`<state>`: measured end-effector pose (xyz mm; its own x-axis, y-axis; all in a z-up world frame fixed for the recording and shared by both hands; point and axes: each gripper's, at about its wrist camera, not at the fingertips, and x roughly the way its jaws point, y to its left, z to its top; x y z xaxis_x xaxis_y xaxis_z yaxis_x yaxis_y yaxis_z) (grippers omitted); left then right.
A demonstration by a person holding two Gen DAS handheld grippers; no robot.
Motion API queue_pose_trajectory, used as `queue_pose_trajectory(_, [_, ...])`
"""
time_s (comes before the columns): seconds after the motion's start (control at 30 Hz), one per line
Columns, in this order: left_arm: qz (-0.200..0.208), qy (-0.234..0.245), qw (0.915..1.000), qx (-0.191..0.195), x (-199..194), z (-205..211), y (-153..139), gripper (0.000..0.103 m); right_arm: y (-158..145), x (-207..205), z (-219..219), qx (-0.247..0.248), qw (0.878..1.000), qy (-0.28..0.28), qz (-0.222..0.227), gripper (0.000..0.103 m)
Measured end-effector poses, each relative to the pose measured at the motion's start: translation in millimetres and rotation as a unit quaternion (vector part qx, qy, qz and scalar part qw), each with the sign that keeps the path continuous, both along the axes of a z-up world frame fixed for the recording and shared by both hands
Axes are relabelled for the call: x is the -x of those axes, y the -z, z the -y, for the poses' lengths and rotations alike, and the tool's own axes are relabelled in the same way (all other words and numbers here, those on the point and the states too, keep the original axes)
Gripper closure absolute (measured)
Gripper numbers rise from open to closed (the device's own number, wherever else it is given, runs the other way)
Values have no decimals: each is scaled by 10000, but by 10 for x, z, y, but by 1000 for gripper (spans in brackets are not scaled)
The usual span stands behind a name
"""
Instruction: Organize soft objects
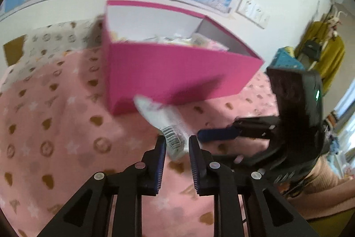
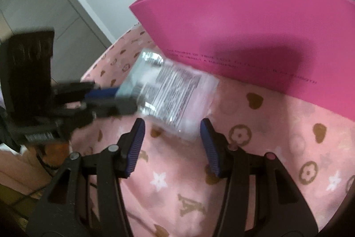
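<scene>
Left view alone shows packets inside the box [image 1: 177,72].
My left tongs [image 1: 177,143] pinch the packet [image 1: 164,121]; my right tongs [image 2: 173,128] stand apart, empty.

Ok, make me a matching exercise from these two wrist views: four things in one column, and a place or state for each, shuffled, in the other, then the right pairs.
Things:
1. left gripper
2. right gripper
3. open pink cardboard box
4. clear plastic packet with a barcode label

States:
A. standing on the pink patterned blanket, packets inside
B. jaws apart, nothing between them
C. pinched at one end
D. shut on the packet

Pairs: 1-D, 2-B, 3-A, 4-C
</scene>
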<state>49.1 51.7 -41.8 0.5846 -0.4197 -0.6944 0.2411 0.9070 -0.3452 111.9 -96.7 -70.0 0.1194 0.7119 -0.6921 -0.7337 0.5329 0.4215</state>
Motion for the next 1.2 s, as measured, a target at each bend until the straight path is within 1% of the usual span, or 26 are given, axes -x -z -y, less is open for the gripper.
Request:
queue_pose_trajectory(0.17, [72,270,9996,83,-125,185,-108,81,-38,131,-22,459,9970,115,617,49])
queue_pose_trajectory(0.23, [110,410,9990,117,-163,277,-137,78,-44,150,-43,597,9945,218,830,49])
queue_pose_trajectory(0.3, [97,508,9985,162,-208,340,-134,76,-94,118,-11,578,9923,482,982,49])
queue_pose_trajectory(0.33, [80,513,9986,133,-230,367,-124,76,-111,84,14,516,9921,561,992,49])
queue_pose_trajectory(0.4, [75,501,9985,203,-236,367,-118,75,-168,21,106,330,9908,810,1029,49])
queue_pose_trajectory(0.47, [84,474,9986,218,-217,346,-111,74,-187,-21,150,236,9918,830,940,52])
queue_pose_trajectory(0.53, [77,396,9990,206,-195,309,-91,71,-187,-43,186,127,9932,833,799,63])
queue_pose_trajectory(0.6, [-22,318,9993,213,-203,250,-42,70,-206,-71,205,199,9923,935,786,65])
queue_pose_trajectory(0.67, [-61,266,9994,195,-222,215,-14,70,-220,-107,246,49,9931,961,672,68])
queue_pose_trajectory(0.73, [-60,229,9996,135,-239,217,-12,70,-242,-134,320,-111,9939,931,588,79])
queue_pose_trajectory(0.77, [-40,214,9997,82,-241,221,-15,70,-253,-140,325,-160,9942,903,567,79])
queue_pose_trajectory(0.83, [-36,191,9998,-8,-258,221,3,68,-250,-156,380,-315,9952,825,431,83])
queue_pose_trajectory(0.93, [-144,135,9998,9,-325,185,75,64,-270,-142,484,-546,9955,731,247,85])
queue_pose_trajectory(1.03, [-308,193,9993,71,-388,189,178,64,-223,-156,571,-798,9947,636,-157,87])
queue_pose_trajectory(1.1, [-373,263,9989,87,-422,221,228,64,-190,-152,627,-821,9940,674,-262,87])
queue_pose_trajectory(1.2, [-472,381,9981,68,-498,293,286,64,-91,-198,732,-864,9914,817,-540,86])
